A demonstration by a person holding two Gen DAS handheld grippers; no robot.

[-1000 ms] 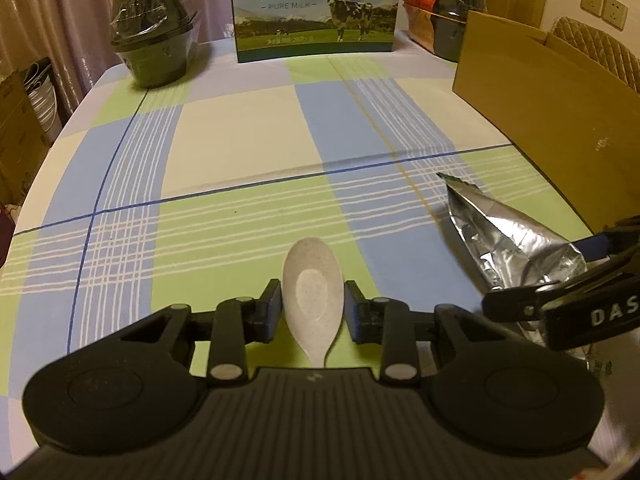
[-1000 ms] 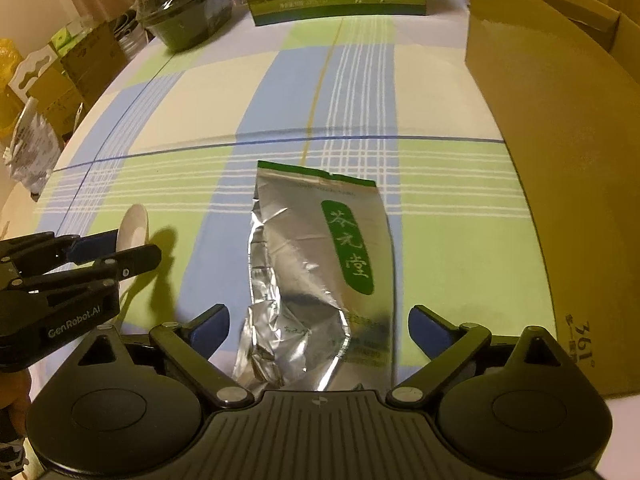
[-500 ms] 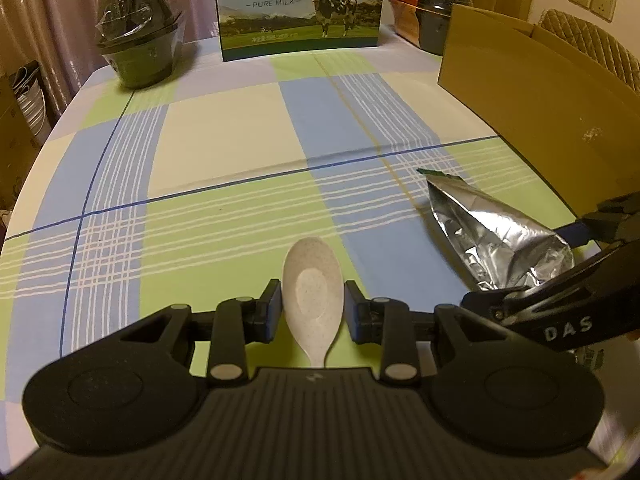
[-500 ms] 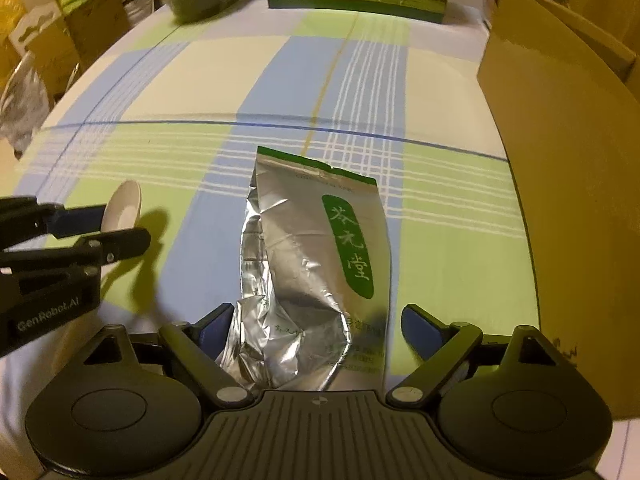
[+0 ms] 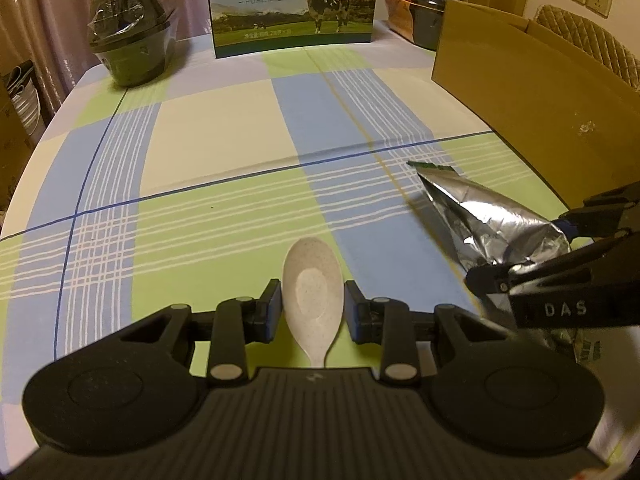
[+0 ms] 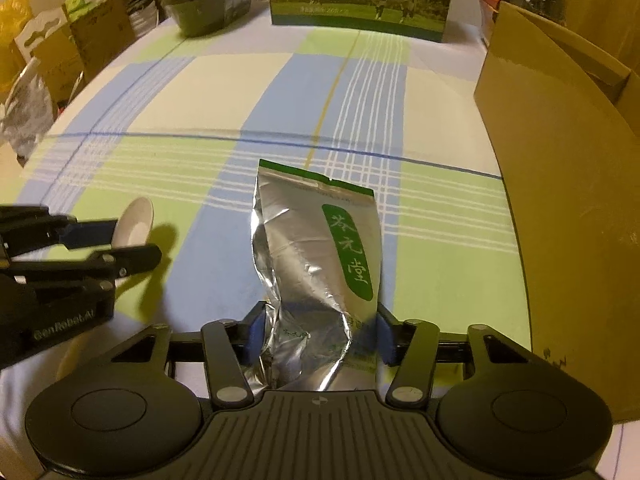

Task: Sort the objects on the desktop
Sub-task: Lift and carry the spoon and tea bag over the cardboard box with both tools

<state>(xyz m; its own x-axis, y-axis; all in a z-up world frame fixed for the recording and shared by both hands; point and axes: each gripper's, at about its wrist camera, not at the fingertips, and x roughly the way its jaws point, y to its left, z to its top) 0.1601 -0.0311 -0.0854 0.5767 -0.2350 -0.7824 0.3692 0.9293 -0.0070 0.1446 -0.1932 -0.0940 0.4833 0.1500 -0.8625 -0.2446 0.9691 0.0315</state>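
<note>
Right hand-held gripper (image 6: 318, 338) has closed on the crinkled silver foil pouch (image 6: 316, 264).
Left hand-held gripper (image 5: 312, 312) grips the speckled white plastic spoon (image 5: 313, 292), both probably for sorting.

Spoon (image 5: 313, 295) handle end is hidden under the left gripper (image 5: 312, 312) body. Foil pouch (image 6: 320, 280) bottom is covered by the right gripper (image 6: 318, 336) housing. Cardboard box (image 6: 560, 184) is cut off at the right frame edge. Milk carton (image 5: 294, 4) top is cropped; its small print is unreadable.
</note>
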